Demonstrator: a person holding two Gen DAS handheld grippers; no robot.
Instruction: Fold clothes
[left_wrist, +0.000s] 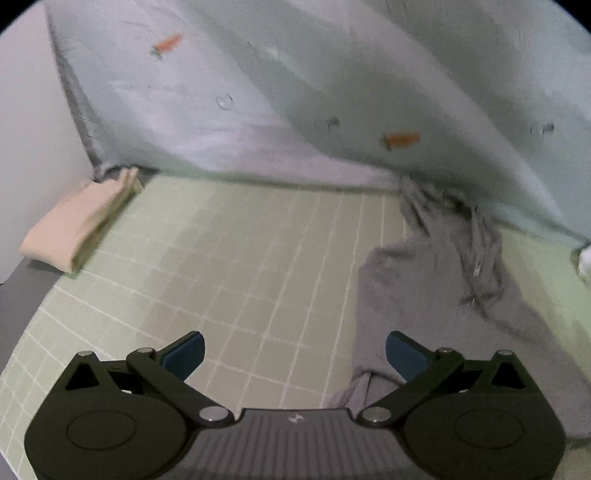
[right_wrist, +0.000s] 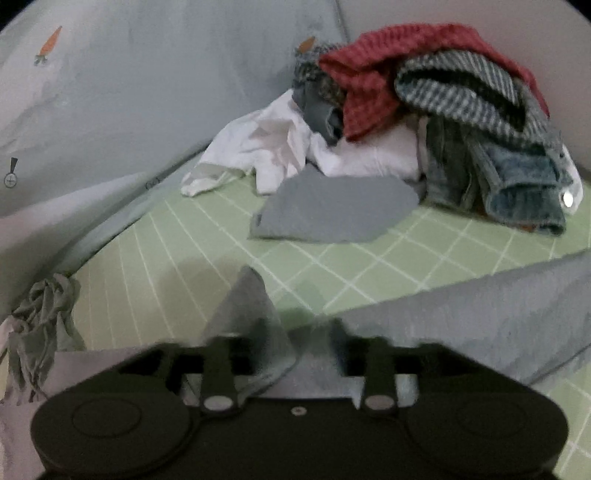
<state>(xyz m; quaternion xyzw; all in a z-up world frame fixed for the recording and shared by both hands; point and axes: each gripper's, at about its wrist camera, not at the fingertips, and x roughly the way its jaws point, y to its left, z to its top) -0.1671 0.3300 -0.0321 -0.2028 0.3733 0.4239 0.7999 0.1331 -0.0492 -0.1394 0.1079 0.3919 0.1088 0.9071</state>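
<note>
1. The grey garment lies partly spread on the green checked bed sheet, its drawstring waist bunched up against the pale carrot-print quilt at the back
2. The right gripper has its jaws drawn close together on a peak of that grey cloth, which stands up between them; the view there is blurred, so how deep the bite goes I cannot tell
3. The left gripper hangs low over the sheet with jaws spread wide and nothing between them, the near edge of the garment just beside its right finger
4. To do this well, I would judge the left jaws should take the grey edge next to them, level with the right grip, so both corners lift and travel together and the fold comes down square rather than twisted
5. The bunched waist should be pulled clear of the quilt before creasing, or it may drag
6. A cream folded piece sits at the far left edge of the bed, well apart
7. In the right view a heap of clothes, red, striped, denim and white, crowds the far corner, with a flat grey piece in front of it; that heap limits room to lay the garment out on that side
</note>
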